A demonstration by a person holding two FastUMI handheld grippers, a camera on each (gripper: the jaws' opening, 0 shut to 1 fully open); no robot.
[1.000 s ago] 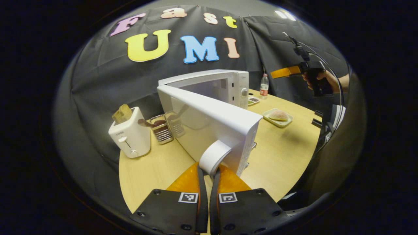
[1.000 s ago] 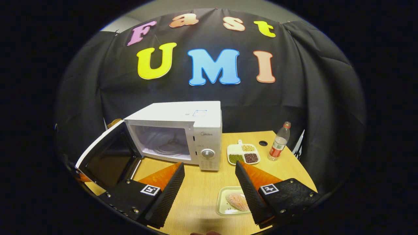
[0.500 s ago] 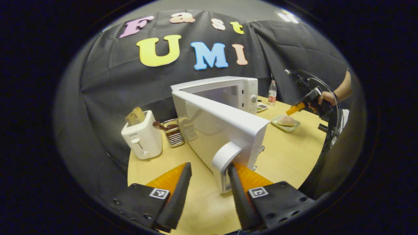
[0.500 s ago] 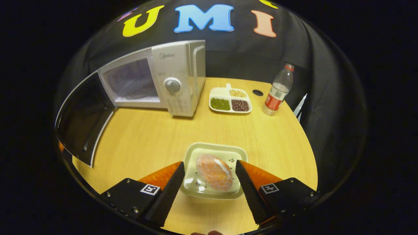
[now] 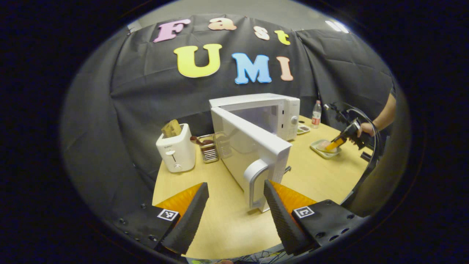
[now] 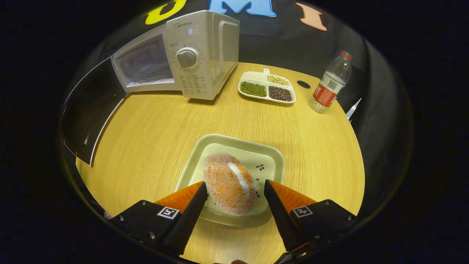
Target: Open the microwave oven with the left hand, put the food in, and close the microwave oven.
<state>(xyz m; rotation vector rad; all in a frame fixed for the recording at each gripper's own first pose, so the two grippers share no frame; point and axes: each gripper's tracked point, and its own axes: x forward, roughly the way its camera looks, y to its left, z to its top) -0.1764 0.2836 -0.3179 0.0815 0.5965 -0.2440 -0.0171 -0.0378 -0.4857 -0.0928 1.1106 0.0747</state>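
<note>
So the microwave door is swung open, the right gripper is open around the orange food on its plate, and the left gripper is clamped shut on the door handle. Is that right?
Not quite. The left gripper is open, its fingers spread apart with the door handle beyond them, as the left gripper view shows. The rest holds: the microwave door is swung open, and the right gripper is open around the orange food on its plate.

Black-draped booth wall [image 5: 121, 95], wooden table [image 6: 154, 124]
</note>
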